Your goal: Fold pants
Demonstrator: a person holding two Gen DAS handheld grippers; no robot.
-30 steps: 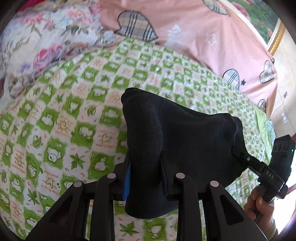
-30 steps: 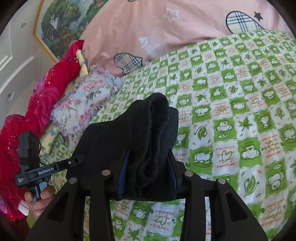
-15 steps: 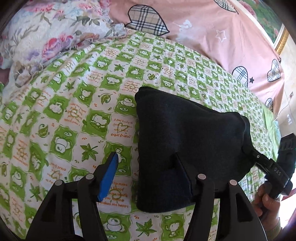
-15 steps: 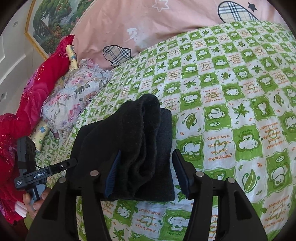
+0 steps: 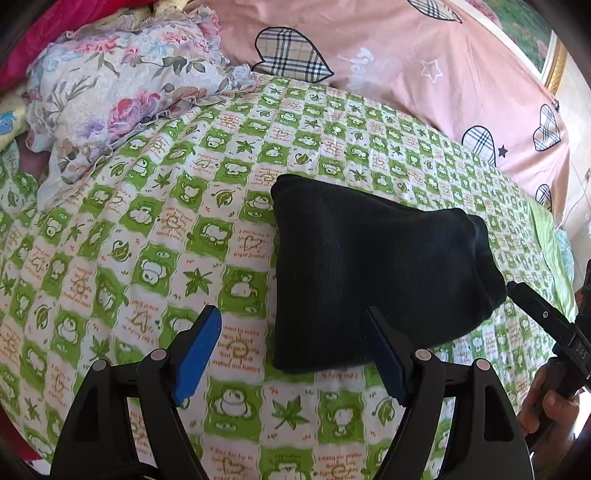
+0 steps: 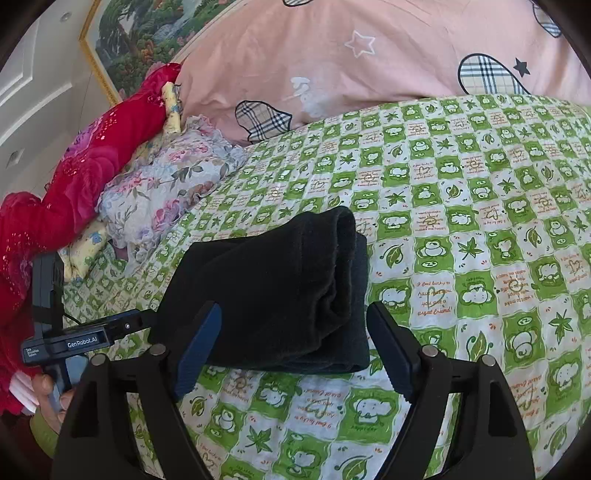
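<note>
The black pants (image 5: 373, 273) lie folded into a thick bundle on the green checked bedspread (image 5: 155, 236). They also show in the right wrist view (image 6: 280, 291), with the stacked folded layers facing me. My left gripper (image 5: 291, 350) is open and empty, just in front of the bundle's near left edge. My right gripper (image 6: 293, 349) is open and empty, its fingers on either side of the bundle's near end without holding it. Each gripper shows at the edge of the other's view, the right one (image 5: 546, 325) and the left one (image 6: 81, 339), hand-held.
A pink quilt (image 5: 388, 59) with plaid hearts lies across the back of the bed. A floral pillow (image 5: 118, 85) and red bedding (image 6: 92, 155) sit at the left. A framed painting (image 6: 147, 33) hangs on the wall behind.
Both grippers were shut on the folded pants a second ago. They have opened, let the bundle down on the bedspread, and drawn back a little.
</note>
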